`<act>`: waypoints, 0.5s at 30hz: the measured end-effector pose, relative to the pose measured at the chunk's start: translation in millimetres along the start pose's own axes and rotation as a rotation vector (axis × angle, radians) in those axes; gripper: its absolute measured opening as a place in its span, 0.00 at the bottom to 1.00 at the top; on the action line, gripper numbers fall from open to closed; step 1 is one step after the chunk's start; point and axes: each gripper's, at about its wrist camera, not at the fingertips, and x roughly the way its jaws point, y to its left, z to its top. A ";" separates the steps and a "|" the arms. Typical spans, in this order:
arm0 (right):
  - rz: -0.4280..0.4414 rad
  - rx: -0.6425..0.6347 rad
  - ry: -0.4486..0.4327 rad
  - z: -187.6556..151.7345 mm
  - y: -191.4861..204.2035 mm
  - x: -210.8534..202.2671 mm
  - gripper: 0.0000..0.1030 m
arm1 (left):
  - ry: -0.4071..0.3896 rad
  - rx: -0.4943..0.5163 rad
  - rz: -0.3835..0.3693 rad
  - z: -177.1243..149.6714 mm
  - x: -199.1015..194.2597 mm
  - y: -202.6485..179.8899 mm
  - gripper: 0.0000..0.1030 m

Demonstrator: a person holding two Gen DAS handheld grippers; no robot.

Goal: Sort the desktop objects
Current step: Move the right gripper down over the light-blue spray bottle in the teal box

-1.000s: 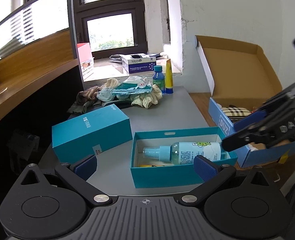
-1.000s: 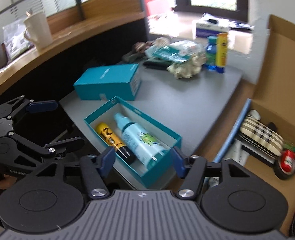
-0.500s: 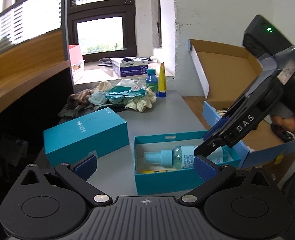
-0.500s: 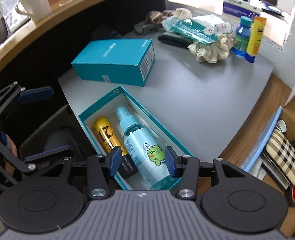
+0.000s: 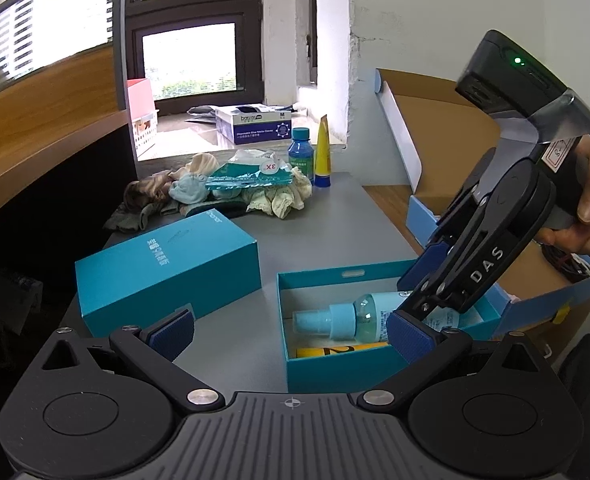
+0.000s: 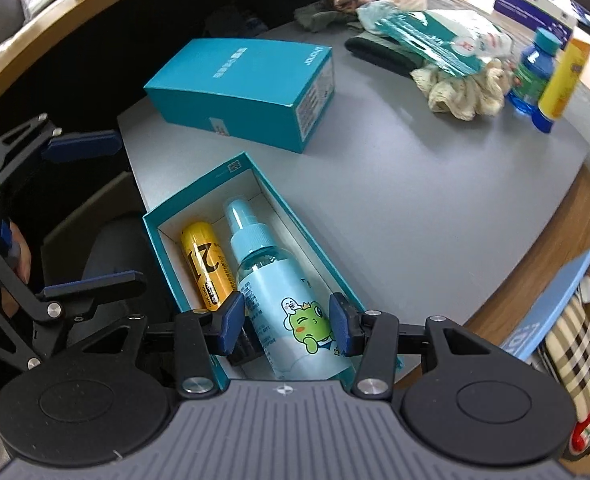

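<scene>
While reaching into an open teal tray (image 6: 269,184) at the grey desk's (image 6: 415,200) near edge, right gripper (image 6: 286,322) straddling the pale blue spray bottle (image 6: 283,296), pads spread on either side of its body, whether touching cannot be told. Lying flat in the tray beside a yellow tube (image 6: 205,264). Left gripper (image 5: 291,330) hovering low before the tray, fingers wide apart and empty. Closed teal box (image 5: 167,264) behind on the desk, rags (image 5: 279,198) and small bottles beyond.
</scene>
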 end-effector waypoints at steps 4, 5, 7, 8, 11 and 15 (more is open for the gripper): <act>-0.020 -0.014 0.020 3.0 4.6 2.7 0.53 | -0.002 0.012 -0.006 3.1 -0.3 -0.5 1.00; -0.029 -0.017 0.025 3.8 5.9 3.5 0.53 | -0.002 0.013 -0.008 3.8 -0.6 -0.4 1.00; -0.050 -0.019 0.030 4.6 8.9 5.6 0.53 | -0.002 0.015 -0.011 5.0 -1.1 -0.3 1.00; -0.058 -0.013 0.026 4.5 9.8 6.3 0.52 | -0.003 0.016 -0.013 5.5 -1.6 0.1 1.00; -0.081 -0.004 0.004 2.7 12.7 7.4 0.52 | -0.003 0.028 -0.019 6.6 -2.3 0.9 1.00; -0.106 -0.014 -0.022 -1.4 16.8 6.6 0.51 | 0.009 0.043 -0.037 8.1 0.7 1.2 1.00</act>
